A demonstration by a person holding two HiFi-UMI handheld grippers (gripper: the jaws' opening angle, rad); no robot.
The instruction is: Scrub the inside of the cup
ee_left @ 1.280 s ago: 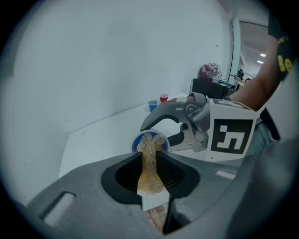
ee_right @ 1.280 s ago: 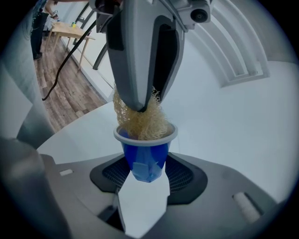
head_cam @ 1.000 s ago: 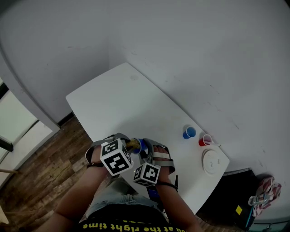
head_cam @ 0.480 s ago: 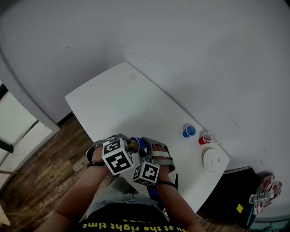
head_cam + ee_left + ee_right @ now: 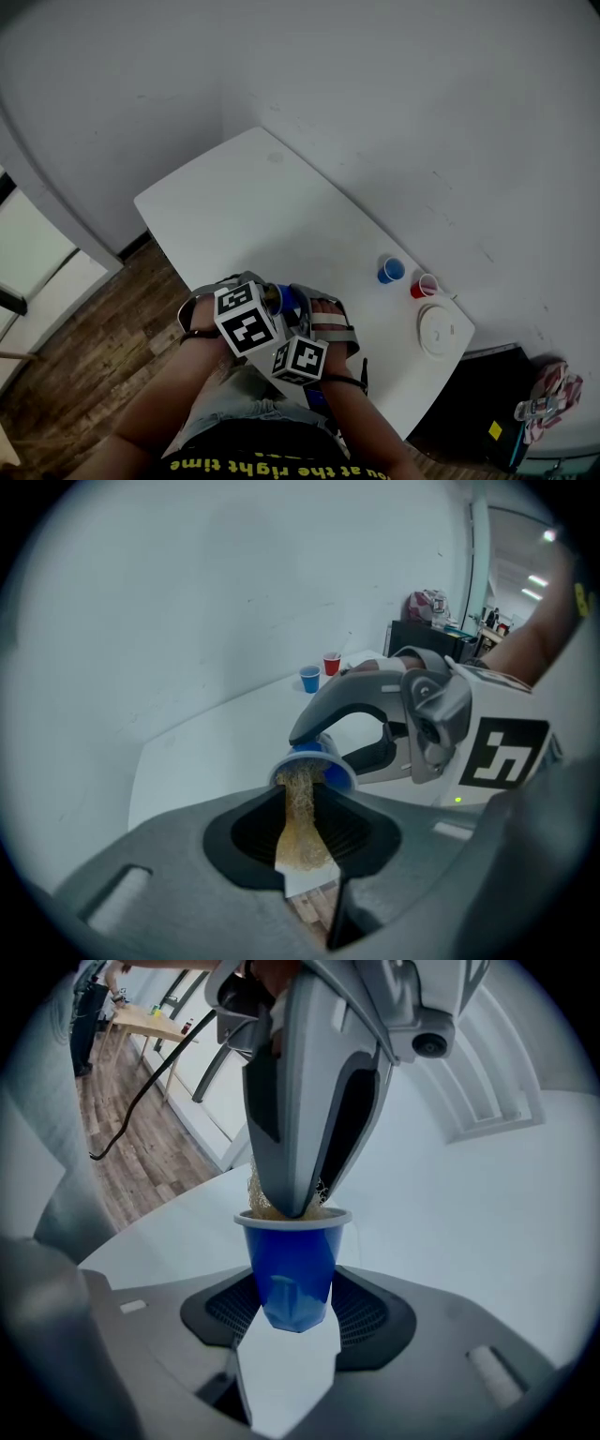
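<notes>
blue cup (image 5: 292, 1258) is gripped by its lower half in the right gripper (image 5: 289, 1326), jaws set at a medium spread with pads pressed on its sides; its mouth is turned toward the left gripper (image 5: 307, 855); that gripper's jaws are drawn narrow on a tan mesh scrubber (image 5: 298, 803), whose far end is pushed into the cup's mouth; in the right gripper view the left jaw tips are seen at the rim, with fibres showing around them; the cup is kept by the near edge of the white table (image 5: 234, 202)

change over the last second: very little; both grips are unchanged and neither gripper is displaced; only a slight tilt of the left marker cube (image 5: 246, 323) is seen in the head view, and the tan tuft exposed beside it earlier is now mostly covered

judged: scrubbing is under way, in small strokes or a pause; the scrubber is seated near the rim, so deeper reach and a twist are probably still needed for wall and base; spare blue cup (image 5: 391, 272) and red cup (image 5: 424, 287) are parked far right
</notes>
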